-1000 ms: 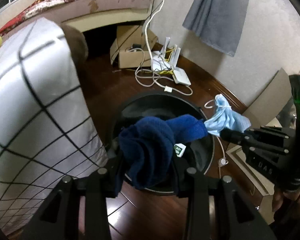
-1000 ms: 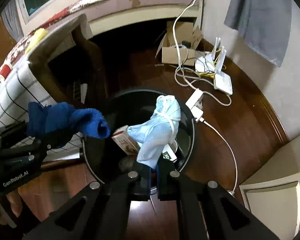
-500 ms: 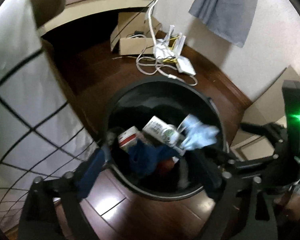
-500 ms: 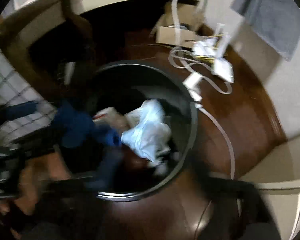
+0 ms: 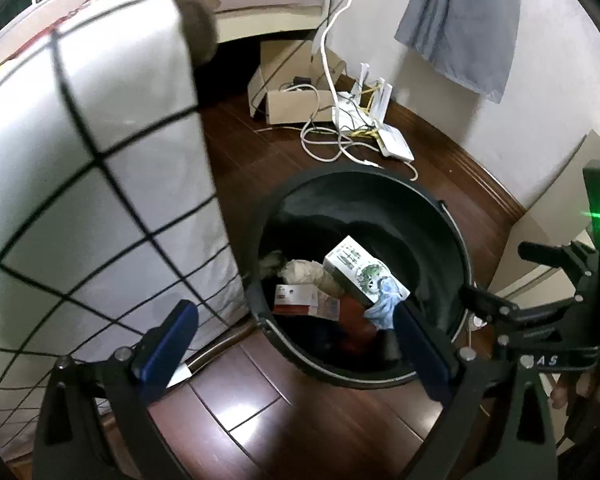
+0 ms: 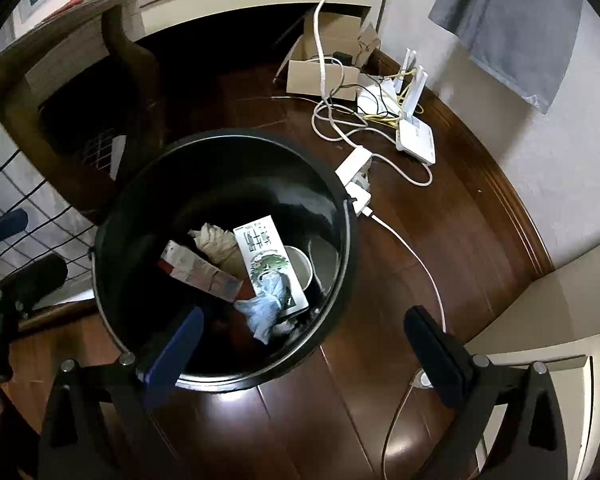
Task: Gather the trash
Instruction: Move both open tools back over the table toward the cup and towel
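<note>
Drop step done: both grippers, left (image 5: 296, 340) and right (image 6: 304, 344), have just opened, empty, over the bin (image 6: 346, 216) (mask (image 6: 266, 308) inside). Next: seek more trash.

right hand-held gripper (image 5: 540, 360) body, lower right of the left wrist view: white letters "AS", the rest cut off
white carton (image 6: 270, 264) in the bin, centre of the right wrist view: dark printed characters, too small to read
red-and-white box (image 5: 296, 298): print unreadable

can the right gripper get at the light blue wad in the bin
Probably yes: the right gripper hangs open over the bin, and the wad lies on top, uncovered.
</note>
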{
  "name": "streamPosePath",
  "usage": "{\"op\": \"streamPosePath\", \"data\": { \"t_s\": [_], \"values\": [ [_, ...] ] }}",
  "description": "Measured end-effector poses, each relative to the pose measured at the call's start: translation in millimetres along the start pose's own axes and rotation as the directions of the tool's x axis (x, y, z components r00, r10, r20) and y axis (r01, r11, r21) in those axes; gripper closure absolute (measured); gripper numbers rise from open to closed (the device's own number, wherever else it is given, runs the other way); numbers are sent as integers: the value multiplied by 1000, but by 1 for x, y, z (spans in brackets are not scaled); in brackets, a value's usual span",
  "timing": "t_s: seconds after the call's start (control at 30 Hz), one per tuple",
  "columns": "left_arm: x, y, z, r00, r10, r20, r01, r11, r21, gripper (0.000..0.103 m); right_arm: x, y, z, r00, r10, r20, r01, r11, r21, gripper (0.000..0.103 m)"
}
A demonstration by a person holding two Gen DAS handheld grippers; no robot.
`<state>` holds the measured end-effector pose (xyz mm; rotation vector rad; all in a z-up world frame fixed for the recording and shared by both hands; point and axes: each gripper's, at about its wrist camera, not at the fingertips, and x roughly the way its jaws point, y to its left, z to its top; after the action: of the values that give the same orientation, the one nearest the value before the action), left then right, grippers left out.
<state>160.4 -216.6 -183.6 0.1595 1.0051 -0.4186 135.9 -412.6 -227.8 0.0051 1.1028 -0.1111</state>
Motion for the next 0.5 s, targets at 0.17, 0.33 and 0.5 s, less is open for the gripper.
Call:
{"op": "streamPosePath", "data": {
  "t_s": [0.17,0.33,0.5],
  "values": [
    [-13,1,-3,1000,11,15,-11,1000,4,4,-14,9,-4,1000,3,20,-3,1000,-17,1],
    [-31,5,-7,998,28,47,-28,1000,1,4,-37,17,-6,998,7,60,-5,1000,-23,1],
    [-49,11,-11,996,42,78,-41,999,-8,4,-56,27,-7,996,17,93,-13,999,-38,1]
  ]
}}
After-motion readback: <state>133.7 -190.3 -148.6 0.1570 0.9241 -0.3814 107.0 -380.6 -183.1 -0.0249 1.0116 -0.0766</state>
